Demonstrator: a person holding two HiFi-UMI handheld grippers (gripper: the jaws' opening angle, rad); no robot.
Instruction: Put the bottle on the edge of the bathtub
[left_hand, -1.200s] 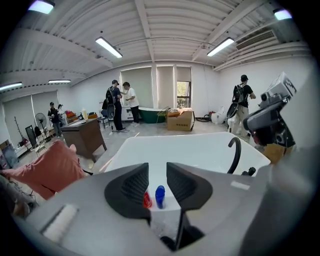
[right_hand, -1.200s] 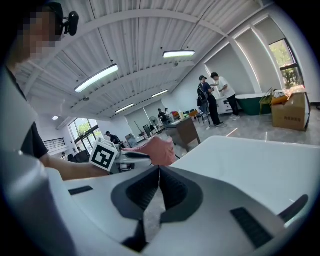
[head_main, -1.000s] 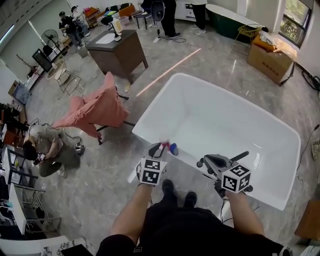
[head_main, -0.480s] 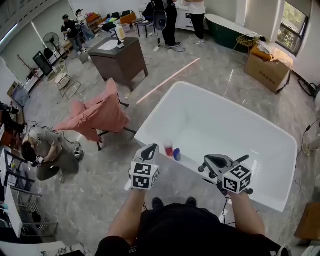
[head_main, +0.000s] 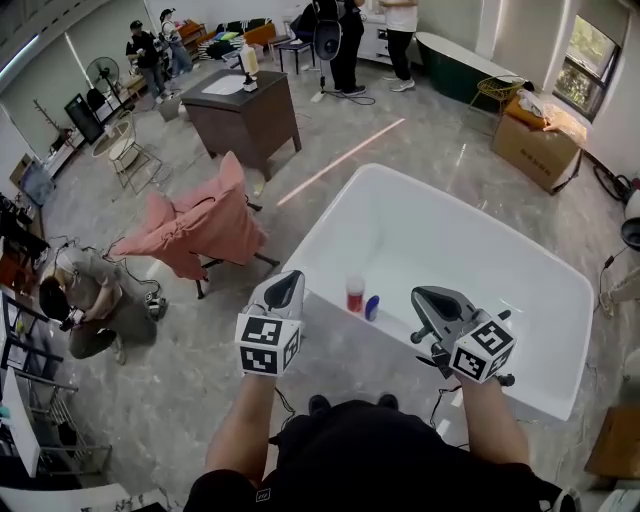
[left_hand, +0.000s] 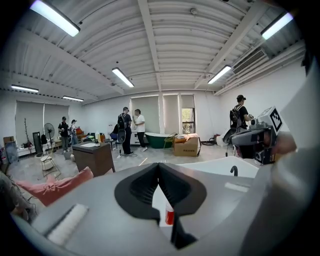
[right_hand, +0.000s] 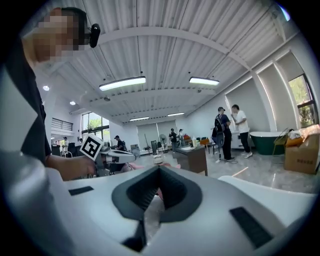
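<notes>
A small red bottle (head_main: 354, 295) stands upright on the near rim of the white bathtub (head_main: 335, 225), with a small blue bottle (head_main: 371, 307) right beside it. My left gripper (head_main: 285, 283) hovers left of the red bottle and apart from it. Its jaws have just been closing and are now shut with nothing between them. In the left gripper view (left_hand: 159, 165) the red bottle (left_hand: 170, 216) shows below the jaws. My right gripper (head_main: 428, 297) hangs to the right of both bottles. In its own view (right_hand: 159, 168) the jaws meet, empty.
A chair draped with pink cloth (head_main: 195, 225) stands left of the tub. A person (head_main: 80, 300) crouches on the floor further left. A brown desk (head_main: 245, 105) and standing people are beyond, and a cardboard box (head_main: 540, 145) is at the back right.
My left gripper has let go of the red bottle, shut its jaws and drawn back and up. The bottle stays on the rim. My right gripper has also lifted.
</notes>
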